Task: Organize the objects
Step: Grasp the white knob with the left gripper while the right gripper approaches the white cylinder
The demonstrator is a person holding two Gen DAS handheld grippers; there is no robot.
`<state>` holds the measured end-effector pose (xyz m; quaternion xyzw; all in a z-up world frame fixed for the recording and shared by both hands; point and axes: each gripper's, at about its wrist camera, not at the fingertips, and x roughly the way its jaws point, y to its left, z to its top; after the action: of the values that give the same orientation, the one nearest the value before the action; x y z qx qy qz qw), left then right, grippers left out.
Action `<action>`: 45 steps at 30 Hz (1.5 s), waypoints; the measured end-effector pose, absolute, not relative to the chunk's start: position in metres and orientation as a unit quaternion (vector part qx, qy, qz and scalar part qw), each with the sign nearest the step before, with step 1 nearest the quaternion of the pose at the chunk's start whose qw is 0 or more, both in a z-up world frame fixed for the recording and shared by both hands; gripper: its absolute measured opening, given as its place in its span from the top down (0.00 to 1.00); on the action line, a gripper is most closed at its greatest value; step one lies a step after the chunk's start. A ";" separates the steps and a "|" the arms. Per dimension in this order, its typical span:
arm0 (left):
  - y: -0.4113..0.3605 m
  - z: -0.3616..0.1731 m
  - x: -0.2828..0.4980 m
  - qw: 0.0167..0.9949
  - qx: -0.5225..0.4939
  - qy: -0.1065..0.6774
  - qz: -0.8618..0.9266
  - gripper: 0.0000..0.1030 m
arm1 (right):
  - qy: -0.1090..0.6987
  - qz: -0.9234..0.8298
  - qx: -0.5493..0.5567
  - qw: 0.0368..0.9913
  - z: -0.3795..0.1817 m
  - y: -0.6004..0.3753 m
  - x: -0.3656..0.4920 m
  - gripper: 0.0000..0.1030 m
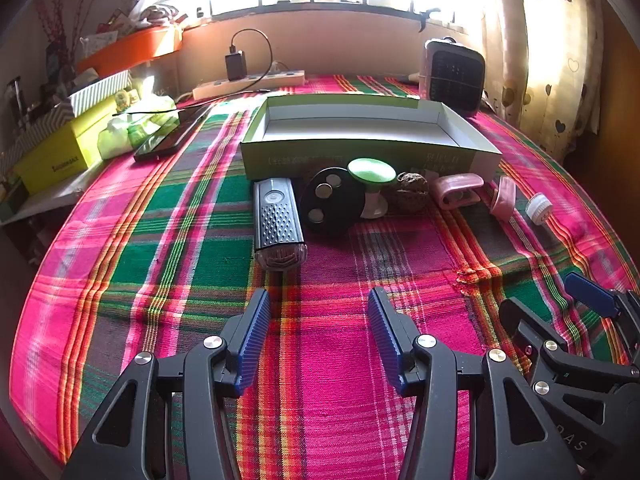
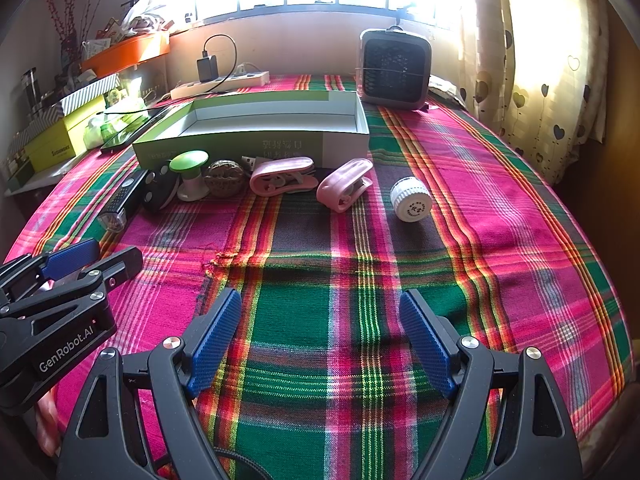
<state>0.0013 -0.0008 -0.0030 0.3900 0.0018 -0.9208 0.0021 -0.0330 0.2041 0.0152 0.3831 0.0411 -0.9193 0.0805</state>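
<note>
An open green and white box (image 1: 368, 152) (image 2: 256, 144) lies on the plaid cloth. In front of it stand in a row a black torch (image 1: 278, 220) (image 2: 122, 200), a black disc with magnets (image 1: 332, 204) (image 2: 160, 192), a green-topped spool (image 1: 370, 178) (image 2: 191, 174), a brown walnut (image 1: 412, 192) (image 2: 225, 178), two pink clips (image 1: 458, 190) (image 1: 503, 198) (image 2: 282, 174) (image 2: 346, 184) and a white cap (image 1: 538, 208) (image 2: 412, 200). My left gripper (image 1: 318, 336) is open and empty, near of the torch. My right gripper (image 2: 320, 340) is open and empty, near of the clips.
A grey fan heater (image 1: 454, 76) (image 2: 394, 70) stands behind the box. A power strip with a charger (image 1: 248, 82) (image 2: 220, 82) lies at the wall. A dark phone (image 1: 168, 136) and yellow boxes (image 1: 60, 152) are at the left. Curtains (image 2: 540, 60) hang at the right.
</note>
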 end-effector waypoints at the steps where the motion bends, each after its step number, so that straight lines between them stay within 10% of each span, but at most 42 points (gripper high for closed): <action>1: -0.001 -0.003 0.001 0.002 0.390 0.002 -0.921 0.53 | 0.041 -0.919 0.383 0.080 0.015 0.204 -0.033 0.21; 45: -0.084 0.017 0.056 -0.014 0.382 0.046 -0.923 0.53 | 0.026 -0.919 0.379 0.107 0.026 0.225 -0.026 0.21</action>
<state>0.0560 -0.0836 0.0165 0.3823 0.0458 -0.9228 -0.0145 -0.0265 0.2250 0.0261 0.3786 0.0256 -0.9190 0.1070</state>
